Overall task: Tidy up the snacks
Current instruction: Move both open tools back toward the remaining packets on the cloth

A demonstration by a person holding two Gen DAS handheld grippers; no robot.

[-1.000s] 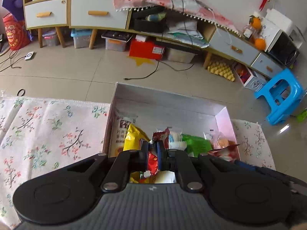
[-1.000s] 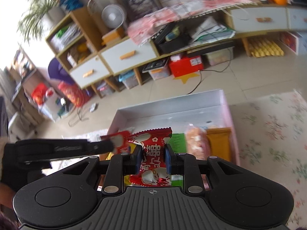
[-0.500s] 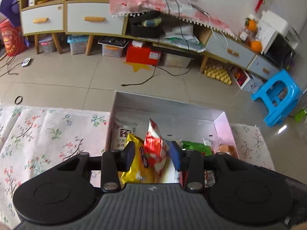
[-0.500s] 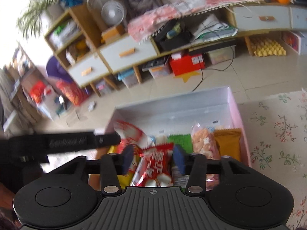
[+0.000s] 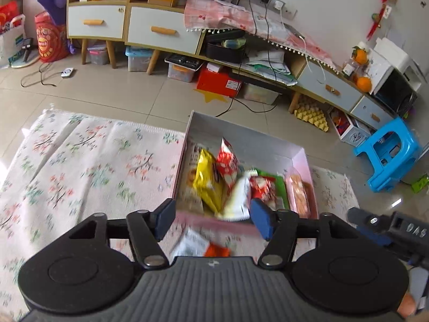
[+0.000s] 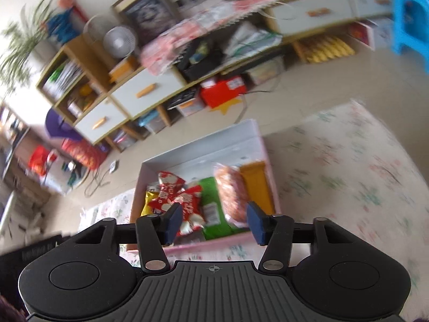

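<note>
On the floral cloth point(image 5: 88, 166), the left gripper point(image 5: 211, 218) is hanging wide open and empty over a blurred white-and-orange packet point(image 5: 199, 245) lying just outside the near wall of the pink box point(image 5: 179, 177). Probably that packet goes next: centre the fingers over it before closing. The right gripper point(image 6: 211, 224), also spread and empty, is hovering above the box's near edge, where the red packets point(image 6: 185, 201) are standing.

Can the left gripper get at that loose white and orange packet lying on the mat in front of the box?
Probably yes. The left gripper is open, its jaws wide apart, and the packet lies on the mat just below them, outside the box. Nothing covers it, though the view is blurred.
</note>
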